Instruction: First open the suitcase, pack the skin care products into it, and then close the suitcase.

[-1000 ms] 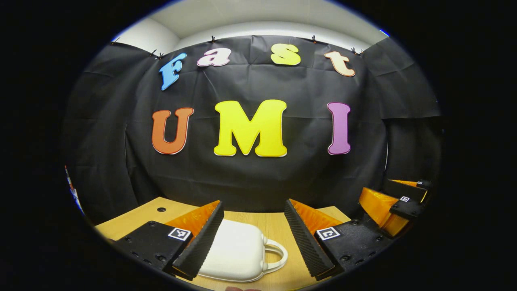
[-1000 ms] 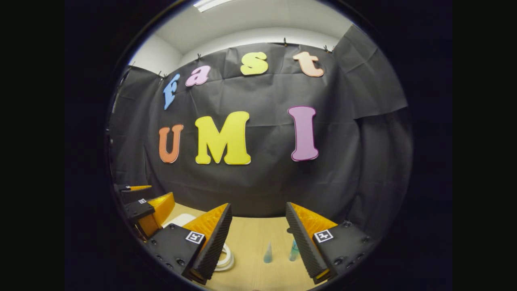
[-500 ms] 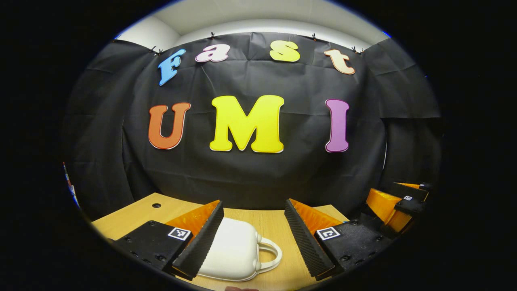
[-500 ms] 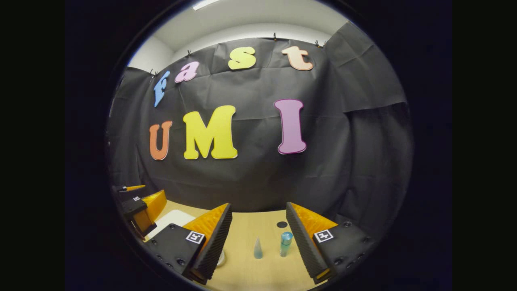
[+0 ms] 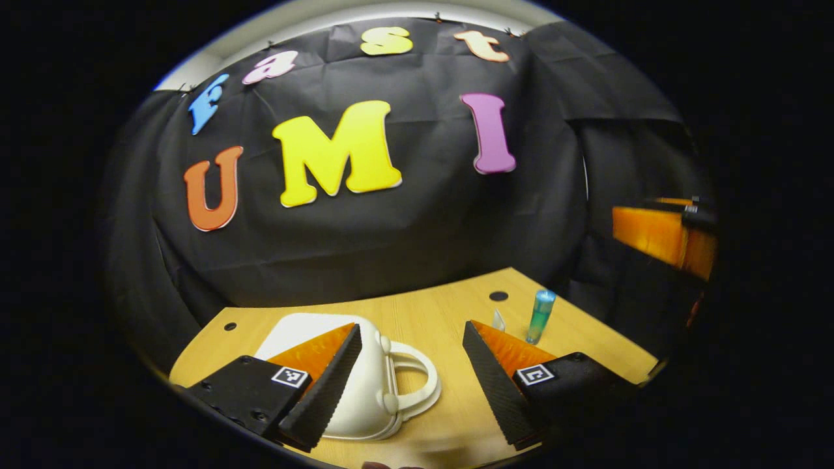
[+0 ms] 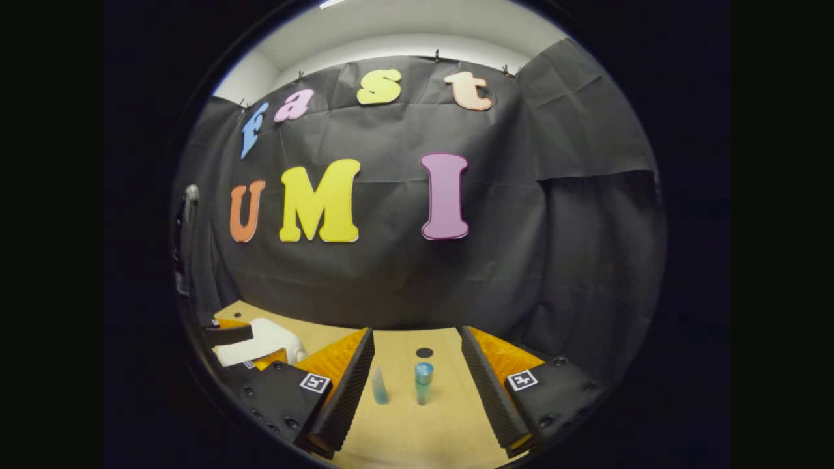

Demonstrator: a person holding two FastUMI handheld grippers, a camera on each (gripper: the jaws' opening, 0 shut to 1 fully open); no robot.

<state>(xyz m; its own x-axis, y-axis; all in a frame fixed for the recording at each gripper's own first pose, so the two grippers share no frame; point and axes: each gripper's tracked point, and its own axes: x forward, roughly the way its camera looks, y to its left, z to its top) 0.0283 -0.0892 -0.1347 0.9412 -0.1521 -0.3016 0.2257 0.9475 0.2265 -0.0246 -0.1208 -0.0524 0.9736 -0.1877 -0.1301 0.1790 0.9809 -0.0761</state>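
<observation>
Black ribbed pads line the two fingers of the left gripper (image 5: 412, 378), which stand wide apart with nothing between them touching either pad; each finger has an orange wedge back and a black mount carrying a small square black-and-white marker tag, whose pattern is no readable writing. Just past the left finger lies the suitcase (image 5: 365, 391), a small white hard-shell case with rounded corners, lying flat and closed on the light wooden table (image 5: 449, 312), its looped white handle pointing right into the gap between the fingers. The case's near left part is hidden behind the left finger. No brand or label can be made out on it.

Farther right on the table stand two skin care items, well apart from the suitcase: a small pale cone-shaped bottle (image 5: 498, 320) and, just beside it on the right, an upright teal tube bottle (image 5: 540, 316) with a lighter blue cap. Any print on them is too small to tell. A dark round hole (image 5: 498, 296) sits in the tabletop behind them.

In the right gripper view, the right gripper (image 6: 417, 381) is likewise spread wide and holds nothing; both bottles stand upright on the table ahead of its fingers, framed by the gap, cone (image 6: 380, 386) left of tube (image 6: 423, 382). The suitcase (image 6: 260, 339) lies far left, partly behind the other gripper.
</observation>
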